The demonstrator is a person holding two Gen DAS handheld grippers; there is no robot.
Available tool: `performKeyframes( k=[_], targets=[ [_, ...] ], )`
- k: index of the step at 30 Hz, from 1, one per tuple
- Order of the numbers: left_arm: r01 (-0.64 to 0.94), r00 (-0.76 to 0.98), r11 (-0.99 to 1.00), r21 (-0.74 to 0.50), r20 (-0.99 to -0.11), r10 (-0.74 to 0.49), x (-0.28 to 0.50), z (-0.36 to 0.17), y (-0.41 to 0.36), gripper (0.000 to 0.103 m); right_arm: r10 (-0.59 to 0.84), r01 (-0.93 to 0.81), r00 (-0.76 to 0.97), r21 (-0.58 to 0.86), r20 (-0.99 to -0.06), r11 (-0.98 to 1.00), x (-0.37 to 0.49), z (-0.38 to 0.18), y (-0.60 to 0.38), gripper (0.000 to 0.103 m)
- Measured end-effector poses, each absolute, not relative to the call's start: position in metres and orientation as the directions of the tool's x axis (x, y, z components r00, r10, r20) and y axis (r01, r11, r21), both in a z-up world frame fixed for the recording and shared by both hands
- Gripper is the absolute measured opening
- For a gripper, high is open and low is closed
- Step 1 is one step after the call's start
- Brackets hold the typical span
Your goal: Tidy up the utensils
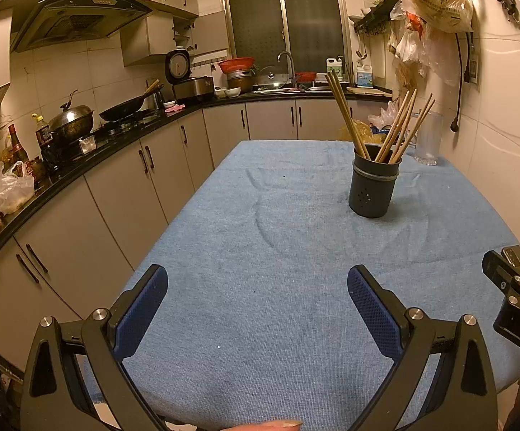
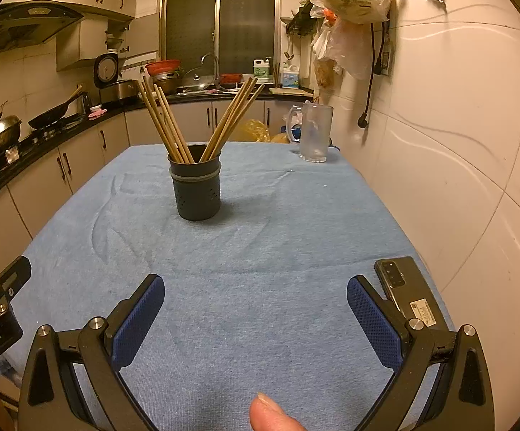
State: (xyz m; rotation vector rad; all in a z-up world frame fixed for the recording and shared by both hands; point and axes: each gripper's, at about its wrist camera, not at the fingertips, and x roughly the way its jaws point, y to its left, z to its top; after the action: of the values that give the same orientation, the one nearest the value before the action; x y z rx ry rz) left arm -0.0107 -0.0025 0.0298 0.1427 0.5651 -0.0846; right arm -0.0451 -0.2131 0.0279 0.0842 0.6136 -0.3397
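A dark round utensil holder stands upright on the blue tablecloth, far right in the left wrist view and left of centre in the right wrist view. Several wooden chopsticks stand in it, fanned into two bunches. My left gripper is open and empty, low over the near end of the table. My right gripper is open and empty too, well short of the holder. Each gripper's body shows at the edge of the other's view.
A frosted glass mug stands at the table's far right. A black phone lies by my right finger near the wall-side edge. A tiled wall runs close on the right. Kitchen counters with pans run along the left.
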Motion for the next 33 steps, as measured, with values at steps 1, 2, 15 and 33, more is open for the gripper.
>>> performKeyframes(
  k=[1, 2, 15, 33],
  targets=[
    [0.119, 0.841, 0.987, 0.112, -0.54, -0.041, -0.0106, 0.0294, -0.0029, 0.1, -0.287, 0.336, 0.763, -0.023, -0.579, 0.941, -0.0447, 0.0274, -0.2132, 0.103],
    [0.119, 0.841, 0.987, 0.112, -0.54, -0.04, -0.0107, 0.029, -0.003, 0.1, -0.286, 0.336, 0.762, -0.023, -0.581, 0.942, -0.0441, 0.0268, -0.2135, 0.103],
    [0.119, 0.84, 0.987, 0.111, -0.541, -0.04, -0.0115, 0.0292, -0.0013, 0.1, -0.28, 0.334, 0.756, -0.019, -0.592, 0.943, -0.0432, 0.0248, -0.2123, 0.103],
    [0.117, 0.84, 0.987, 0.111, -0.541, -0.039, -0.012, 0.0295, -0.0007, 0.1, -0.278, 0.331, 0.756, -0.02, -0.593, 0.943, -0.0434, 0.0234, -0.2126, 0.103]
  ],
)
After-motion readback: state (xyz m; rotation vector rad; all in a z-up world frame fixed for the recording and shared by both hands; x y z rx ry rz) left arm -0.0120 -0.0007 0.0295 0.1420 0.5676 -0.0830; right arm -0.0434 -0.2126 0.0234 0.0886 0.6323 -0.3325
